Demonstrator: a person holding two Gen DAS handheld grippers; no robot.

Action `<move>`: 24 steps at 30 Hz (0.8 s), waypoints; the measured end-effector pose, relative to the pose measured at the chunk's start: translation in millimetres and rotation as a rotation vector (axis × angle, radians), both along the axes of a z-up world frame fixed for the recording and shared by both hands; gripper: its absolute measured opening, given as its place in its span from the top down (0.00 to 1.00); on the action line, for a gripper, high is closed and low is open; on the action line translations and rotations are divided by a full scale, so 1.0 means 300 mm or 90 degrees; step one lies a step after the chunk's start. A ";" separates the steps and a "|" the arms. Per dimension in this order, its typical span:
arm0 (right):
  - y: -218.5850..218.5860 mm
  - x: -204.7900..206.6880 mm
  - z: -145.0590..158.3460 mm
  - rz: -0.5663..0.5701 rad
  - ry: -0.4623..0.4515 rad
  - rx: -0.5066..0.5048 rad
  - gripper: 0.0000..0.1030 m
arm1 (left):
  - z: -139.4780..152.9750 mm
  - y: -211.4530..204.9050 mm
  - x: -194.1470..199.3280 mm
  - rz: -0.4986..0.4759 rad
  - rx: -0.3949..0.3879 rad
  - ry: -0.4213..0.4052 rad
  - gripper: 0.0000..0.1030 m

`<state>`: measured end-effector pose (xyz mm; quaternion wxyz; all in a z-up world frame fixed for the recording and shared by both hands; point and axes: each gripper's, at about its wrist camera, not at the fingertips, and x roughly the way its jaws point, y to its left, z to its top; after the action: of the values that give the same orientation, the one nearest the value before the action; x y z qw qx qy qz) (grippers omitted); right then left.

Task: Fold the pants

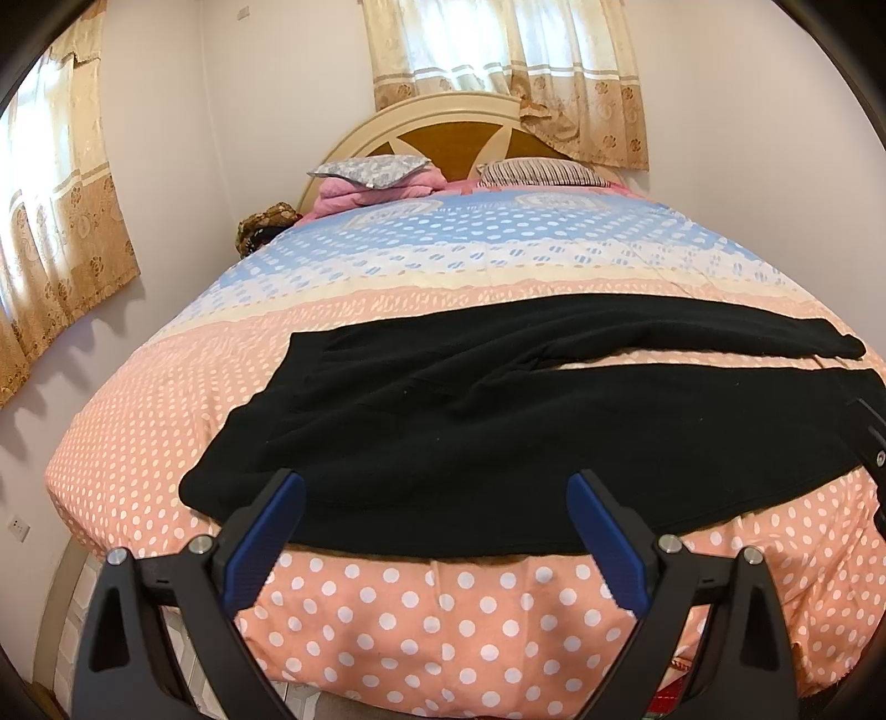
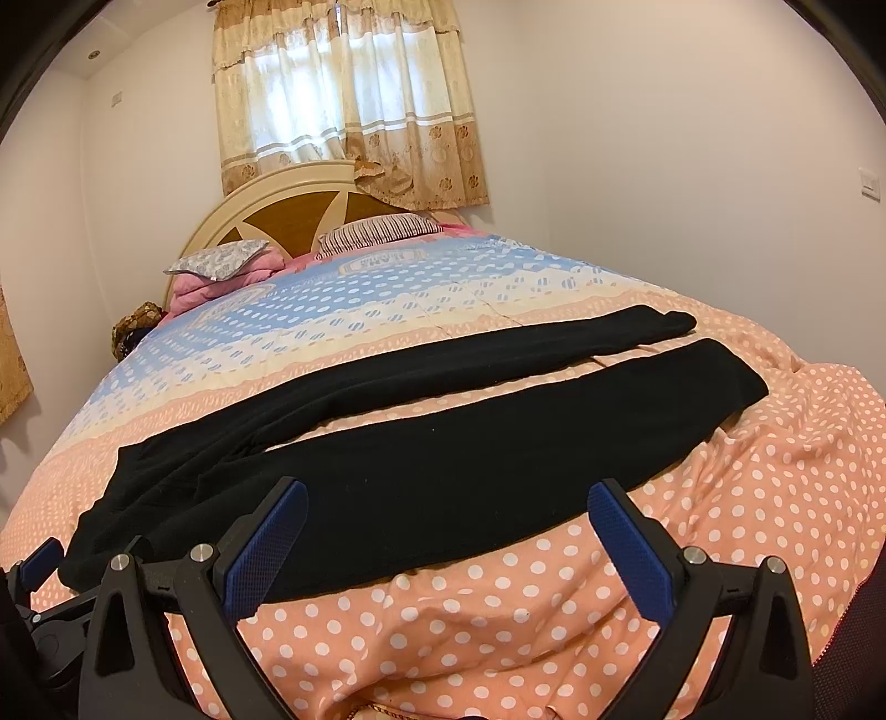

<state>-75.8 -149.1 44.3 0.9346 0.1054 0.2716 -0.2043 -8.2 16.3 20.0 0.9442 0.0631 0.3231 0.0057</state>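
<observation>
Soft black pants (image 1: 498,421) flat on dotted quilt (image 1: 443,609), both grippers' ribbed blue jaws spread wide, empty

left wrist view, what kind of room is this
Most likely a home bedroom. A made bed with a polka-dot cover fills the view, pillows lie against an arched headboard, and curtains hang over the window behind it. Black pants lie spread flat on the bed.
</observation>
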 end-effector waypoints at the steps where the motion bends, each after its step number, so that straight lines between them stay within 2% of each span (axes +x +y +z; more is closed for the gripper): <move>1: 0.000 0.000 0.000 0.000 0.000 0.000 0.01 | 0.000 0.000 0.001 0.000 0.001 0.001 0.04; 24: 0.001 0.017 -0.020 0.003 0.013 0.006 0.01 | -0.032 0.013 0.021 0.004 -0.006 0.026 0.04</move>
<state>-70.8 -148.8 38.1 0.9318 0.1073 0.2821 -0.2016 -1.8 20.1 10.3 0.9376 0.0575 0.3429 0.0055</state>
